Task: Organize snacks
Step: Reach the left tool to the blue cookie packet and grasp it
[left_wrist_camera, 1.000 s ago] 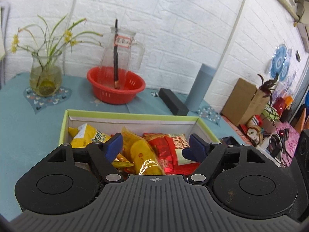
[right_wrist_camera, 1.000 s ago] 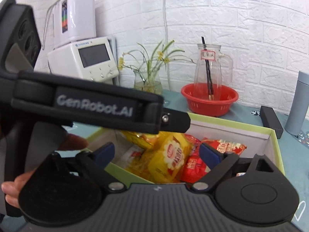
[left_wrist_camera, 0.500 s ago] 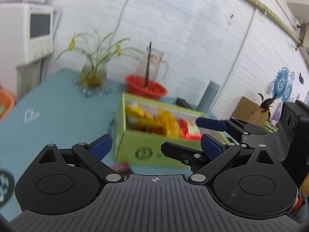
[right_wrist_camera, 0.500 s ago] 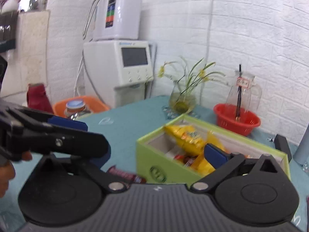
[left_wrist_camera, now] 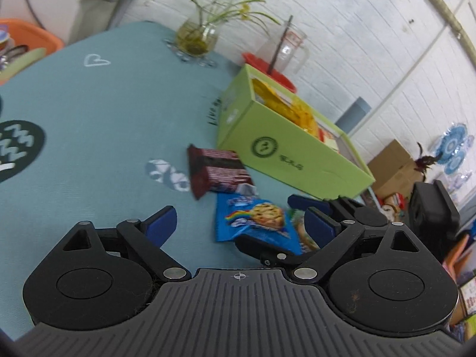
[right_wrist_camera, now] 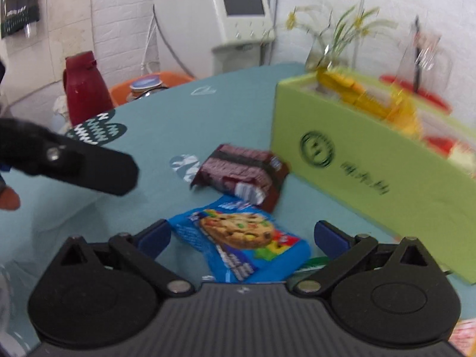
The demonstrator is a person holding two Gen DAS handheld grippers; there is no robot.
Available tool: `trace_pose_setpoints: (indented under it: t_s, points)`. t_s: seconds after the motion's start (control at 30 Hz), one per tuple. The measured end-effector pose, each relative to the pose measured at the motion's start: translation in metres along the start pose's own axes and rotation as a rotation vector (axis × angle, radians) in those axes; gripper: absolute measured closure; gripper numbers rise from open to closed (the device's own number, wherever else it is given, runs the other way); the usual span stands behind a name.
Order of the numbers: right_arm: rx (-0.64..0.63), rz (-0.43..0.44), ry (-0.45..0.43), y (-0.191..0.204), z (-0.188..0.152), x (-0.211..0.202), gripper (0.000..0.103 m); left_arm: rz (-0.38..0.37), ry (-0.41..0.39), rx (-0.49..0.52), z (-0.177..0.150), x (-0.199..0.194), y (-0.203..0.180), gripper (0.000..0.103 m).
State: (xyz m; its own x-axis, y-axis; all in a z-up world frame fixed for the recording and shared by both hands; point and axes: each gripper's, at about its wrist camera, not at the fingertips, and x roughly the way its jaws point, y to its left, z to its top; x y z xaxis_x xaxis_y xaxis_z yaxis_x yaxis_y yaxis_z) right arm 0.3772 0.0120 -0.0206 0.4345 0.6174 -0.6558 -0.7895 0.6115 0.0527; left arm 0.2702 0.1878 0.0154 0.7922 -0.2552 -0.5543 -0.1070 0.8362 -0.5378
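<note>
A light green box (left_wrist_camera: 291, 154) with yellow snack bags (left_wrist_camera: 294, 110) in it stands on the teal tablecloth. In front of it lie a maroon wafer packet (left_wrist_camera: 217, 169) and a blue cookie packet (left_wrist_camera: 255, 220). My left gripper (left_wrist_camera: 241, 224) hangs low before the cookie packet. Its jaws are closing, wide apart, and the pads touch nothing. My right gripper (right_wrist_camera: 242, 236) is open just above the same cookie packet (right_wrist_camera: 238, 238), which lies between its fingers untouched. The maroon packet (right_wrist_camera: 244, 169) sits just beyond, against the box (right_wrist_camera: 357, 160). A green packet (right_wrist_camera: 312, 263) peeks out from under the blue one.
A flower vase (left_wrist_camera: 196, 38), a red basket with a glass jug (left_wrist_camera: 282, 56) and a grey cylinder (left_wrist_camera: 354, 113) stand behind the box. A white machine (right_wrist_camera: 226, 20), a red flask (right_wrist_camera: 83, 86) and an orange basin (right_wrist_camera: 154, 80) are beyond the table's left edge.
Both grippers pulled back from above the box and sank toward the table in front of it. Their jaws spread wider. The loose packets came into view.
</note>
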Motion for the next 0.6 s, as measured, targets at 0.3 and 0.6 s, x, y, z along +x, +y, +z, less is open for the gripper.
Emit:
trace_pose_setpoints:
  t_s: [0.3,0.6]
  points:
    - [-0.089,0.017,0.015,0.074,-0.028,-0.028,0.001,0.015,0.024,-0.029,-0.014,-0.01,0.015,0.021]
    - [-0.068,-0.001,-0.022,0.117,-0.056,-0.048,0.001,0.026,0.028,0.06,-0.03,-0.025,0.003,0.021]
